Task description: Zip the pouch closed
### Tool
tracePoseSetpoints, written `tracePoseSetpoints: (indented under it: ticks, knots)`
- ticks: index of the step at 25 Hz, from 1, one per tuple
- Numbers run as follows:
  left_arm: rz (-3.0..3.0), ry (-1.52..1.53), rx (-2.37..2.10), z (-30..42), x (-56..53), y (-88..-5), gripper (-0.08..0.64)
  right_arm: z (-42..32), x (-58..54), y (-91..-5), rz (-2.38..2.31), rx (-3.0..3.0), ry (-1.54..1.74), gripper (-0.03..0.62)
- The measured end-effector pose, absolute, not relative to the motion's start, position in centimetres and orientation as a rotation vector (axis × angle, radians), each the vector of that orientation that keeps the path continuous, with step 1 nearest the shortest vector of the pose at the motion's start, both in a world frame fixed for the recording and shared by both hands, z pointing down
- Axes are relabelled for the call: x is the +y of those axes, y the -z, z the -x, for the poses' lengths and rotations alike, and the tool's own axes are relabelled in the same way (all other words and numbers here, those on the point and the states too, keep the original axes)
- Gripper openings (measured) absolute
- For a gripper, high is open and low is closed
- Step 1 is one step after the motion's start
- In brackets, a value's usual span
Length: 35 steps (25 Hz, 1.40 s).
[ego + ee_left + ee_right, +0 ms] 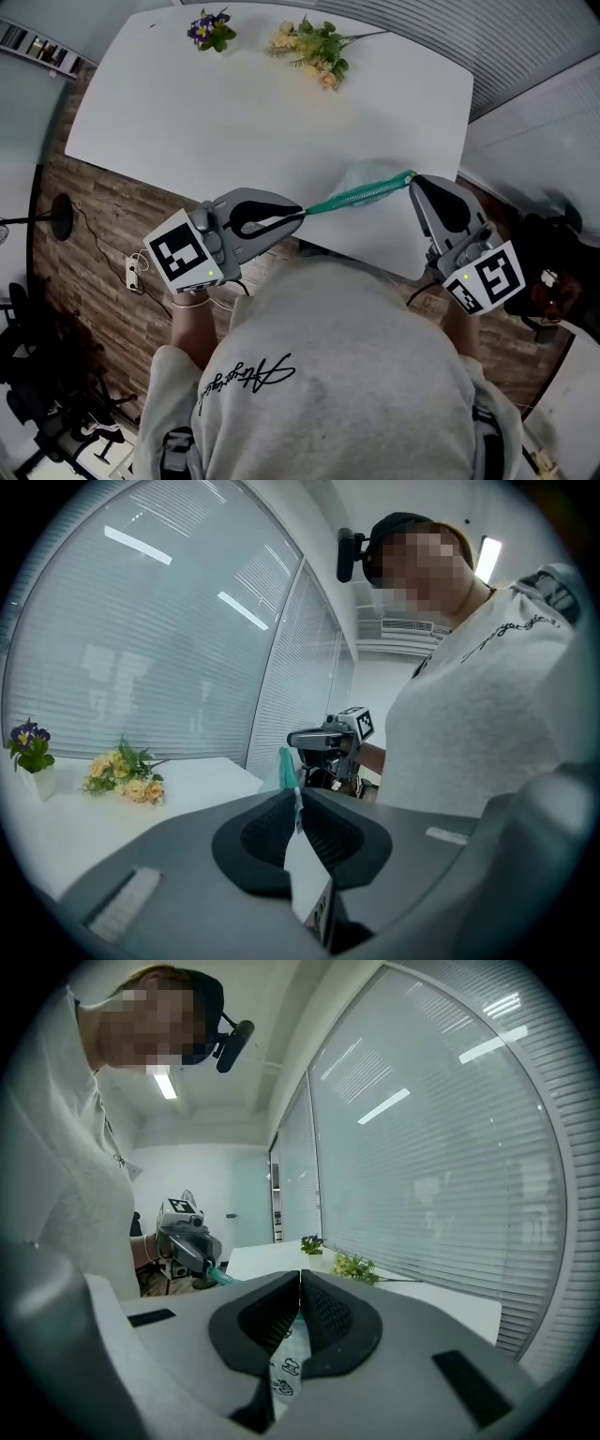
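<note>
One pouch: a pale pouch [361, 192] with a teal zip edge, held in the air over the near right edge of the table, pulled taut between the two grippers.
Zip edge: runs as a straight teal line from one gripper tip to the other; I cannot tell how far the zip is closed.
Left gripper: the left gripper [300, 214] has its jaws pressed together on the pouch's left end; in the left gripper view a pale piece of the pouch hangs down between the dark pads.
Right gripper: the right gripper [413, 180] is clamped on the pouch's right end; in the right gripper view, fabric printed with small dark figures shows between its closed jaws.
Marker cubes: one black-and-white marker cube [183, 253] sits at the back of each gripper, close to the person's hands.
Person: seen from above in a grey top [347, 375], standing at the table's near side.
Table: a white table [281, 112] on a wood-look floor [103, 216].
Far edge: purple flowers [212, 30] to the left, a yellow bouquet [314, 47] lying beside them, both well apart from the pouch.
</note>
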<state>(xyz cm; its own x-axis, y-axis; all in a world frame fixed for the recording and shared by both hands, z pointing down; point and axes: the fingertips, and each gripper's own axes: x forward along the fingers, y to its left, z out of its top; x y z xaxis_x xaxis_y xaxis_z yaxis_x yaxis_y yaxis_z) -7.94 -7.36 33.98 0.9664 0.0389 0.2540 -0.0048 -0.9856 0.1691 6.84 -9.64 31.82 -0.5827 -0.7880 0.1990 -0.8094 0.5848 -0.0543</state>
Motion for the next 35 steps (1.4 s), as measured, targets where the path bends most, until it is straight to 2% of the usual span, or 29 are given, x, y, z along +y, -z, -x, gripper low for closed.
tracePoseSetpoints:
  ticks: [21,35]
  knots:
    - [-2.935,-0.479,-0.519,8.0,-14.7,-39.2,0.025,-6.6,-19.3,-37.7,-1.394,-2.607,-0.265,0.008]
    - [-2.809,-0.711,-0.763,8.8,-19.1,-45.0,0.034,-5.4,-22.5,-44.4,-1.292,-2.518,-0.375,0.008]
